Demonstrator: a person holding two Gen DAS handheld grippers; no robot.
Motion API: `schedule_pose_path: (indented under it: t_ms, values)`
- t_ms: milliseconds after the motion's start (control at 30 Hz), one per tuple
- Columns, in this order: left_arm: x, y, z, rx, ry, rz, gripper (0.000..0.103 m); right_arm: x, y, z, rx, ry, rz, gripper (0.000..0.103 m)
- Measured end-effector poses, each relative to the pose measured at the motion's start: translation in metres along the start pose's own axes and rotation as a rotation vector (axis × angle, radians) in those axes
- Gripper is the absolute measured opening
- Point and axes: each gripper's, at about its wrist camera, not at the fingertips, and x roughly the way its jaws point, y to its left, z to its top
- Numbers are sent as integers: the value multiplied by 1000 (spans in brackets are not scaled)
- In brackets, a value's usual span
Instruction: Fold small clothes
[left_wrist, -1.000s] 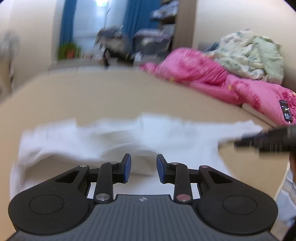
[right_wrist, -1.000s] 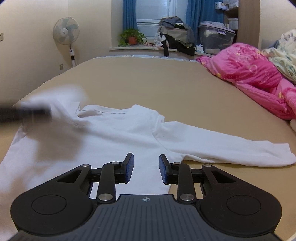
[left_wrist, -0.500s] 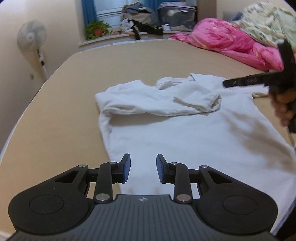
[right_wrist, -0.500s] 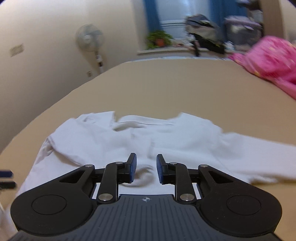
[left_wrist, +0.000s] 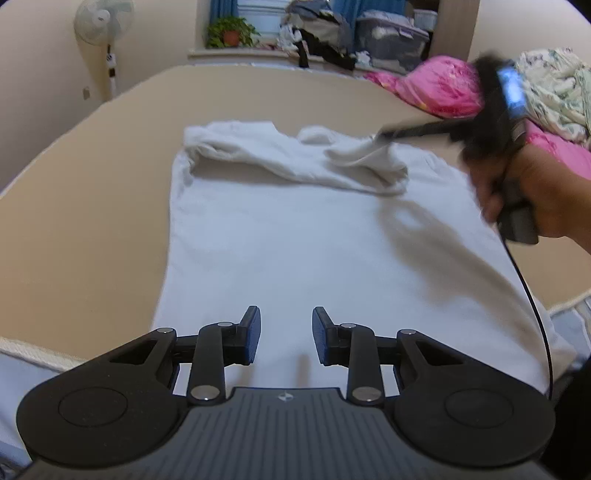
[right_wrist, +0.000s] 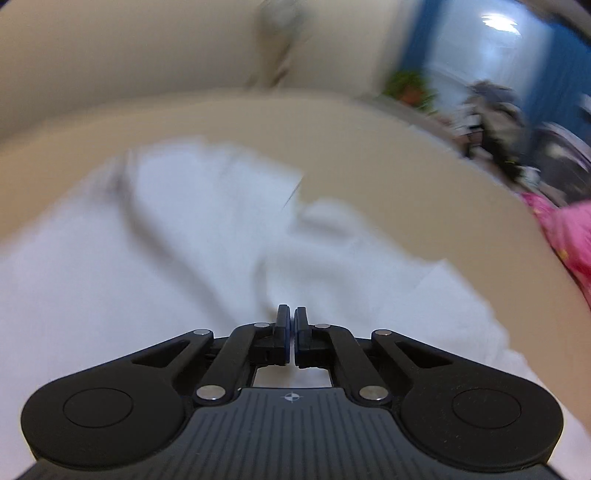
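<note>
A white long-sleeved shirt (left_wrist: 295, 236) lies flat on the tan bed (left_wrist: 85, 192), its left sleeve (left_wrist: 280, 158) folded across the chest. My left gripper (left_wrist: 286, 319) hovers open over the shirt's near hem, with nothing between its fingers. My right gripper (left_wrist: 382, 133), held in a hand (left_wrist: 535, 192), reaches in from the right to the folded sleeve's end, where the cloth rises to its tips. In the blurred right wrist view that gripper (right_wrist: 290, 310) is shut, and folds of the shirt (right_wrist: 110, 280) run right up to its fingertips.
A pink quilt (left_wrist: 447, 85) and a patterned blanket (left_wrist: 554, 92) are heaped at the bed's far right. A standing fan (left_wrist: 103, 26) is at the far left wall. Clutter and a potted plant (left_wrist: 231, 33) line the window sill. A black cable (left_wrist: 535, 314) hangs from the right hand.
The right gripper has swung left to the folded sleeve's end and its jaws have gone from open to shut. The left gripper has drawn back toward the shirt's hem, still open.
</note>
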Motion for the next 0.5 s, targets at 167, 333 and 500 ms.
schedule_pose_path:
  t_ms: [167,333,500]
  values:
    - [9,5,3,-80,9,7,34,-26,-114,-7,603,-106,-119,0]
    - [21,-7,-1,-47,45,1,34,-17,-164,-58,871,110,-318,0]
    - [39,-5,-12,-44,66,11,34,-31,-171,-57,921,66,-260,3]
